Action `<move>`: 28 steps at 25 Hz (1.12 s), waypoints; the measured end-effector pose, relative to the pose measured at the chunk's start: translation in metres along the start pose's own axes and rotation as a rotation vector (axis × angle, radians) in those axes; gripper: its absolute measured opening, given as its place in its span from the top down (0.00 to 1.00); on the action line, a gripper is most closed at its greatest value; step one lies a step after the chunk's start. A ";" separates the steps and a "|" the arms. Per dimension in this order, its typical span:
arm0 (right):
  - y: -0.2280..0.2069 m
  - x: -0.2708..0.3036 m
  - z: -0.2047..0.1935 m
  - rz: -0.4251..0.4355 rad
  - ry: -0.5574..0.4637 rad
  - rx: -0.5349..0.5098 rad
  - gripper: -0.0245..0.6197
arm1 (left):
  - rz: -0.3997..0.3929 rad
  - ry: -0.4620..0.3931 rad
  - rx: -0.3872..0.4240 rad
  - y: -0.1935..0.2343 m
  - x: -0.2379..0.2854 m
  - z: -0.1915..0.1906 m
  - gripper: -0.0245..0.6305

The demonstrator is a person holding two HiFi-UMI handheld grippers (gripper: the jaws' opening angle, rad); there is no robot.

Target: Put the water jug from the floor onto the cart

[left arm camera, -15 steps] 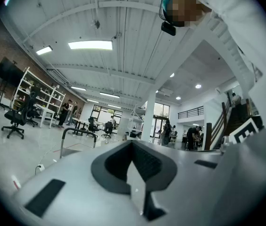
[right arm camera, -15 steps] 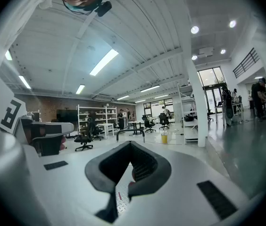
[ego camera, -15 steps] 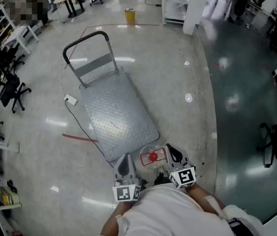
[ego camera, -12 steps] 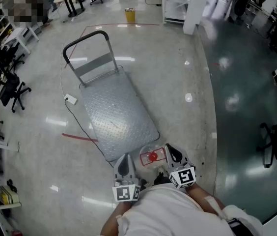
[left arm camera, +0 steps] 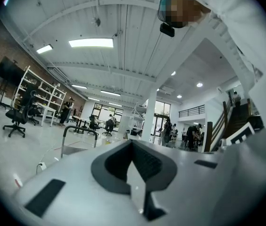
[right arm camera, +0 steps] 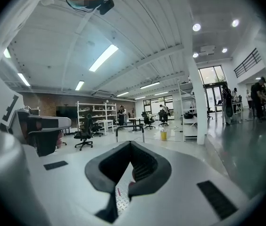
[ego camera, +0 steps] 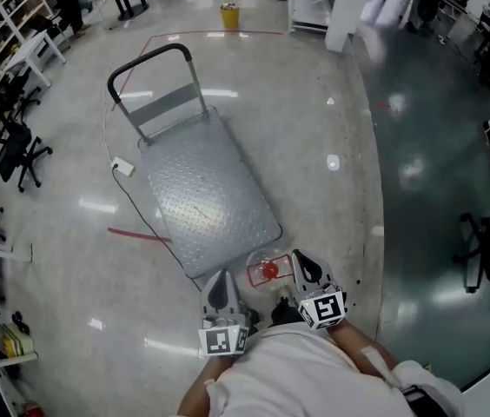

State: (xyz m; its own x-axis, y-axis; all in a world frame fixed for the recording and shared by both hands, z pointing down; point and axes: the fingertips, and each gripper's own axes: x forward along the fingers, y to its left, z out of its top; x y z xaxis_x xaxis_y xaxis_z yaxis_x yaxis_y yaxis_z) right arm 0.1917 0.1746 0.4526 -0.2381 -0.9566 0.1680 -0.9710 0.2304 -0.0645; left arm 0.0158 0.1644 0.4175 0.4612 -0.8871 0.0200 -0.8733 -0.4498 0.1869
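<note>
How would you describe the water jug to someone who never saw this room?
Find the big grey cart on the shiny floor. At its end away from the handle, between the left gripper and the right gripper, stands the water jug. It alone is clear with a red cap.

1. A large open-plan office and lab hall is shown.
2. A polished grey concrete floor [ego camera: 314,146] and a white square pillar [ego camera: 345,11] are seen.
3. Black swivel office chairs [ego camera: 21,155], white open shelving racks [right arm camera: 95,111] and white benches [ego camera: 32,50] are set along the edges.
4. Long ceiling strip lights [left arm camera: 91,43] are mounted overhead.
5. A grey steel platform cart [ego camera: 201,198] is parked on the floor.
</note>
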 end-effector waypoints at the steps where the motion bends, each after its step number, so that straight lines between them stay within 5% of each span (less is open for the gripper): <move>1: 0.000 0.001 -0.002 -0.001 0.005 0.002 0.94 | 0.000 0.006 0.000 0.000 -0.001 -0.001 0.96; 10: 0.000 0.015 -0.001 -0.007 0.003 0.007 0.94 | -0.013 0.034 0.002 0.010 0.007 -0.008 0.96; 12: -0.003 0.019 -0.017 -0.012 0.066 0.022 0.94 | -0.008 0.036 -0.004 0.011 0.007 -0.008 0.96; 19: -0.001 0.071 -0.197 0.039 0.722 0.117 0.89 | 0.024 0.080 0.001 0.026 -0.003 -0.020 0.96; 22: 0.001 0.086 -0.277 0.073 0.910 0.117 0.71 | 0.027 0.099 0.004 0.032 -0.002 -0.036 0.96; 28: 0.003 0.067 -0.429 0.108 1.205 0.056 0.60 | 0.031 0.122 -0.019 0.040 0.008 -0.066 0.96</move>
State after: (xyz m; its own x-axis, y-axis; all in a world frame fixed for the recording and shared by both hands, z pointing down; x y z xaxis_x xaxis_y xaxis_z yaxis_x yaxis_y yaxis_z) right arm 0.1630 0.1873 0.8857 -0.2152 -0.1460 0.9656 -0.9495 0.2624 -0.1719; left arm -0.0052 0.1457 0.4900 0.4503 -0.8809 0.1457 -0.8851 -0.4190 0.2024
